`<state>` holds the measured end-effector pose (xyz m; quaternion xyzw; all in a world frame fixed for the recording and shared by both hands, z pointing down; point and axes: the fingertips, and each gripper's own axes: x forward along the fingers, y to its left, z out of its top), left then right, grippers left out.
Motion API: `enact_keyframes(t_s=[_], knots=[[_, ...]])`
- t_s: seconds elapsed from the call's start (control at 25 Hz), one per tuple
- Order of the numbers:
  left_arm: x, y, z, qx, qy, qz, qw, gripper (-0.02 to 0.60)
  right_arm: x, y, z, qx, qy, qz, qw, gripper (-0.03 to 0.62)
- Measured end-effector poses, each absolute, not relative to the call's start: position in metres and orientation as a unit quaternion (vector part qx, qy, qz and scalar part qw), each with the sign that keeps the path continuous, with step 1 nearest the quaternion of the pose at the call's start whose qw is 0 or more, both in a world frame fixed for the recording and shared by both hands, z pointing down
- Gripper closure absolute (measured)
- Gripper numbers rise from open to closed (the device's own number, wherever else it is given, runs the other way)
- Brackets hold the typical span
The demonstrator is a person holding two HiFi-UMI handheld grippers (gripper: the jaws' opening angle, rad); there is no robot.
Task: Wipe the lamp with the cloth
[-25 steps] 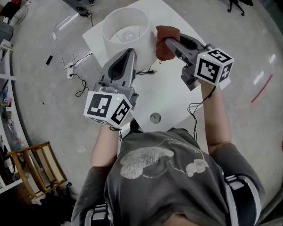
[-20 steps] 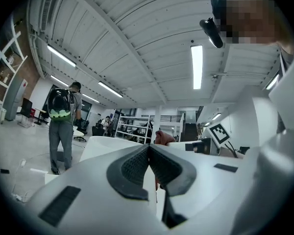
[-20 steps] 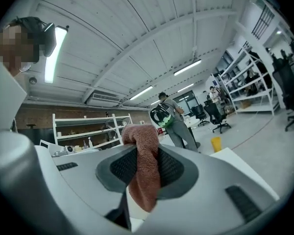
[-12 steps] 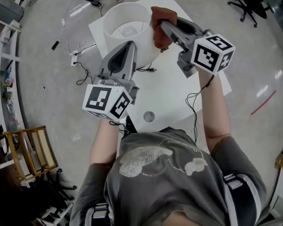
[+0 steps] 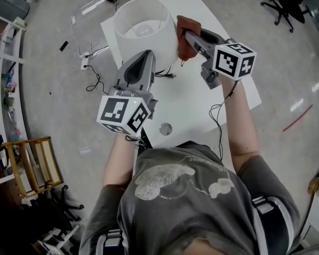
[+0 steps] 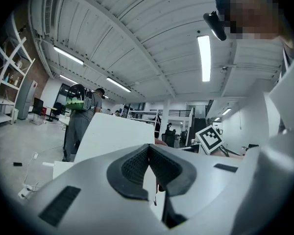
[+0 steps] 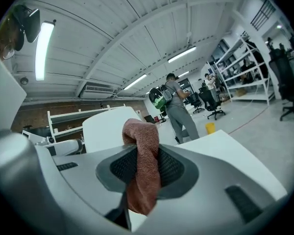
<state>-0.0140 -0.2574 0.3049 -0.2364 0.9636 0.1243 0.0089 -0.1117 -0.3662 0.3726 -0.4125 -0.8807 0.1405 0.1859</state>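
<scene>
head view: a white lamp [image 5: 142, 30] stands at the far end of a white tabletop [image 5: 202, 102], its open shade seen from above with the bulb inside. the left claw [image 5: 147, 53] points at the near side of the shade, its tip against or just beside it; contact cannot be told here. the right claw [image 5: 184, 36] comes in from the right and grips a red-brown cloth [image 5: 186, 24], which is bunched against the shade's right side. a thin cable [image 5: 166, 76] runs over the tabletop just under the lamp, and a small grey disc [image 5: 165, 128] lies on the near part, well apart from the lamp. more cables lie on the floor [image 5: 53, 105] to the left.

left gripper view: the left claw is clenched, its dark pads meeting at the tip with nothing between them. the lamp's white shade rises just beyond it. a person with a green backpack [image 6: 78, 103] stands farther off at the left, and the right claw's marker cube [image 6: 210, 139] shows at the right.

right gripper view: the right claw is clamped on the cloth, which stands up between the pads, folds over at the top and hangs below them. the lamp is just behind, to the left. the tabletop stretches away to the right, with the same person and a small yellow thing [image 7: 210, 127] on the floor beyond.
</scene>
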Motion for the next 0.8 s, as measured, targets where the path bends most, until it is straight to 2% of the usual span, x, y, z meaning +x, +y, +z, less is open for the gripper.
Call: enact_keyframes(t_s=[0.48,0.8], knots=[[0.004,-0.255,0.344,-0.216,0.967,0.131,-0.030,0.574,-0.106,-0.391,0.456,-0.373,-0.876,0.157,0.262,0.502],[0.004,-0.240,0.353,-0.243,0.959,0.138,-0.040,0.574,-0.093,-0.407,0.470,-0.323,-0.888,0.193,0.263,0.502]])
